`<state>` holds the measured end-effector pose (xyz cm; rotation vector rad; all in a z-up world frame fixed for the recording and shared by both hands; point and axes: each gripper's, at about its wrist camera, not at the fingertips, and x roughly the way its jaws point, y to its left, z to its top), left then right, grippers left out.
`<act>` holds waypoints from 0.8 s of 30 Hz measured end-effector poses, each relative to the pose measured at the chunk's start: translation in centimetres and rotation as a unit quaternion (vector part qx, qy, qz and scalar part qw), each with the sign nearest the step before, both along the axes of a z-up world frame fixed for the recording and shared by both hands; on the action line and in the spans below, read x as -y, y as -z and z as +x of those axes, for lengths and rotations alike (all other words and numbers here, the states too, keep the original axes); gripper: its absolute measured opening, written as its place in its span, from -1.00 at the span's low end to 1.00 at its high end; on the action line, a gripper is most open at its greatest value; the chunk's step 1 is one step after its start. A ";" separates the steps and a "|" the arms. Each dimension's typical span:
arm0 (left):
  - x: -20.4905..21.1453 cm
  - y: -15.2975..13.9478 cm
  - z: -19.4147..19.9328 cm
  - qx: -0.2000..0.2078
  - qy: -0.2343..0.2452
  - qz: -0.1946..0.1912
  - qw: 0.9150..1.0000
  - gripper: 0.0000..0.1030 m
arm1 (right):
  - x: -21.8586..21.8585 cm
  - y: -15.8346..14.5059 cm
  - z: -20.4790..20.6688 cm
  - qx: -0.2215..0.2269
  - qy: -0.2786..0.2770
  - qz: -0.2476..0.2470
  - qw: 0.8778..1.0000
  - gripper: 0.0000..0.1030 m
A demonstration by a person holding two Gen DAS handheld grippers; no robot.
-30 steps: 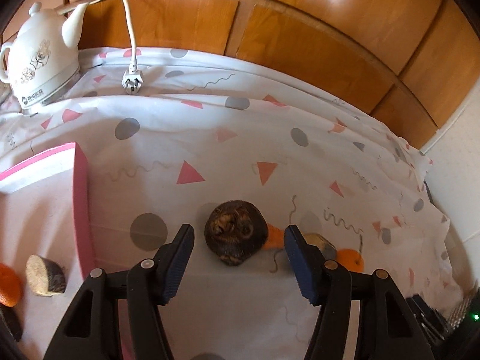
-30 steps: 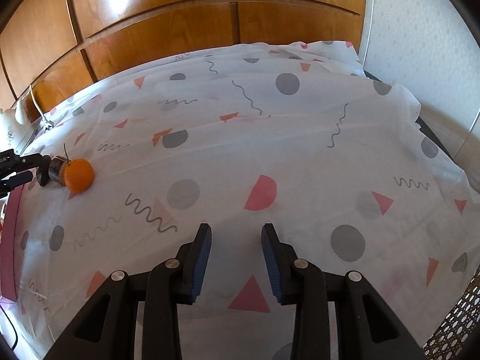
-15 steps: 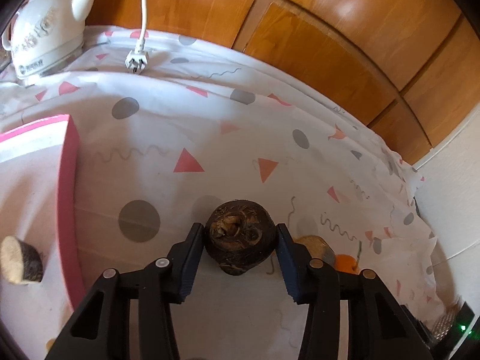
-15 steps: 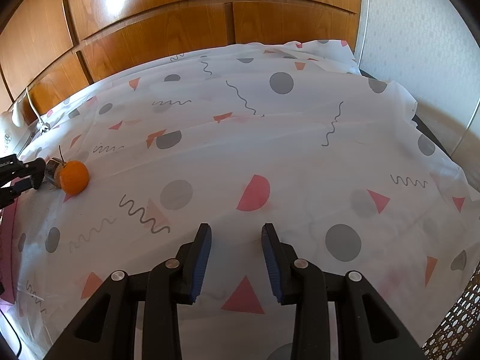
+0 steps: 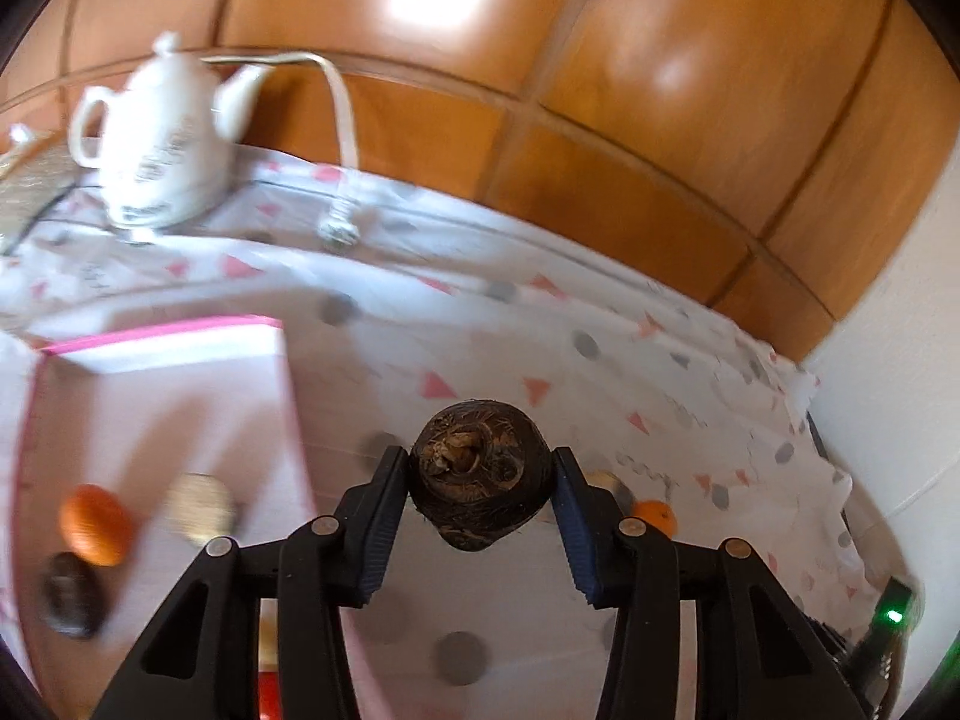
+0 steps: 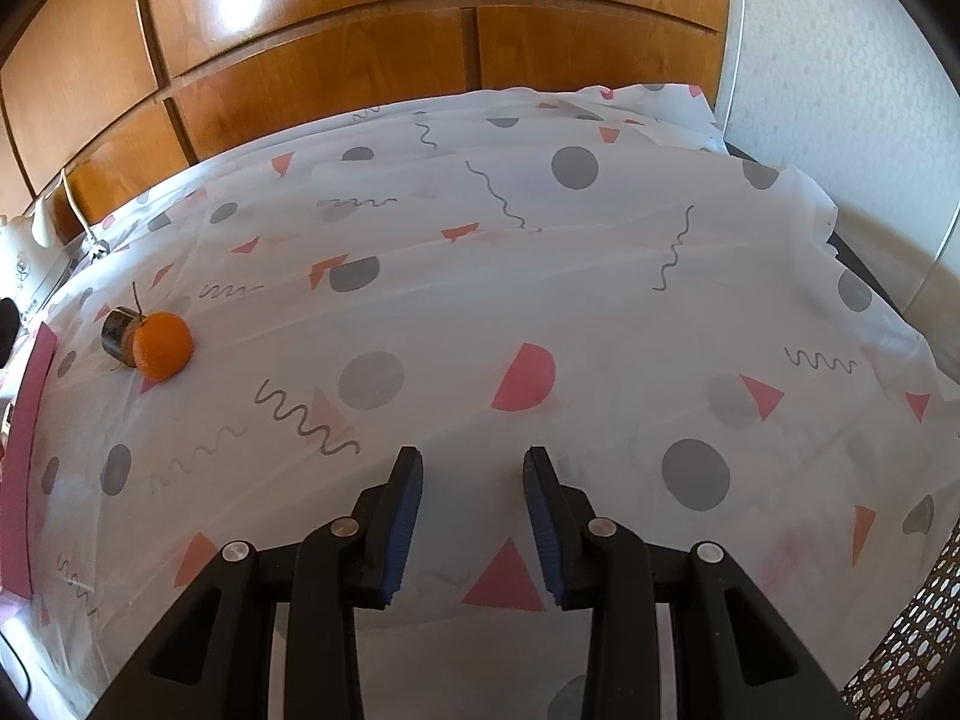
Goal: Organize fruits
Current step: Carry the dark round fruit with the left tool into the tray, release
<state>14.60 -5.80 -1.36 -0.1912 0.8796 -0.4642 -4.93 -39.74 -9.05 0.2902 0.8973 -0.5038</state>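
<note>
The left gripper [image 5: 480, 480] is clenched on a dark, rough, rounded fruit [image 5: 480, 474], pads pressing its two sides, carried above the tablecloth [image 5: 600, 360] just right of the pink-edged tray [image 5: 282, 354]; the right gripper [image 6: 471, 510] hangs with its jaws apart, holding nothing. Risk, as I judge it: the fruit is round and gripped only at its widest part, so a quick swing toward the tray could let it roll out; released high, it could knock the orange [image 5: 93, 522] already inside. Its puckered end faces the camera; its long axis appears to run top to bottom, tapering downward.
</note>
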 end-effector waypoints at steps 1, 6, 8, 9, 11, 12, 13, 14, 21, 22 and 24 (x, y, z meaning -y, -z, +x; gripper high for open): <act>-0.9 -0.2 0.1 0.004 -0.011 0.002 1.000 -0.07 | -0.1 0.0 0.0 0.001 -0.001 0.000 1.000 -0.32; -6.3 0.4 1.5 -0.002 -0.077 0.014 0.997 -0.07 | -0.6 0.1 0.1 0.000 -0.008 -0.001 1.000 -0.32; -8.1 0.9 2.2 -0.007 -0.100 0.023 0.995 -0.07 | -0.7 0.0 0.1 0.000 -0.010 -0.003 1.000 -0.32; -8.8 1.3 2.5 -0.012 -0.108 0.024 0.994 -0.07 | -0.8 0.0 0.1 -0.001 -0.011 -0.004 1.000 -0.32; -10.2 2.1 3.3 -0.027 -0.125 0.023 0.992 -0.07 | -0.9 -0.1 0.0 0.000 -0.012 -0.006 1.000 -0.32; -10.6 2.4 3.5 -0.031 -0.129 0.022 0.991 -0.07 | -0.9 -0.1 0.0 0.000 -0.012 -0.006 1.000 -0.32; -11.0 2.7 3.7 -0.036 -0.137 0.019 0.990 -0.07 | -0.9 -0.1 0.0 0.000 -0.012 -0.006 1.000 -0.32; -11.3 2.9 3.9 -0.040 -0.143 0.019 0.989 -0.07 | -1.0 -0.1 0.0 0.000 -0.013 -0.007 1.000 -0.32; -11.9 4.1 4.1 -0.054 -0.164 0.031 0.984 -0.05 | -0.8 0.0 -0.1 -0.003 -0.011 -0.002 1.000 -0.32; -12.0 4.2 4.0 -0.056 -0.169 0.033 0.984 -0.01 | -0.8 0.1 -0.1 -0.004 -0.009 0.000 1.000 -0.32; -12.2 4.3 3.8 -0.054 -0.173 0.032 0.983 0.01 | -0.6 0.3 -0.2 -0.004 -0.006 0.005 1.000 -0.32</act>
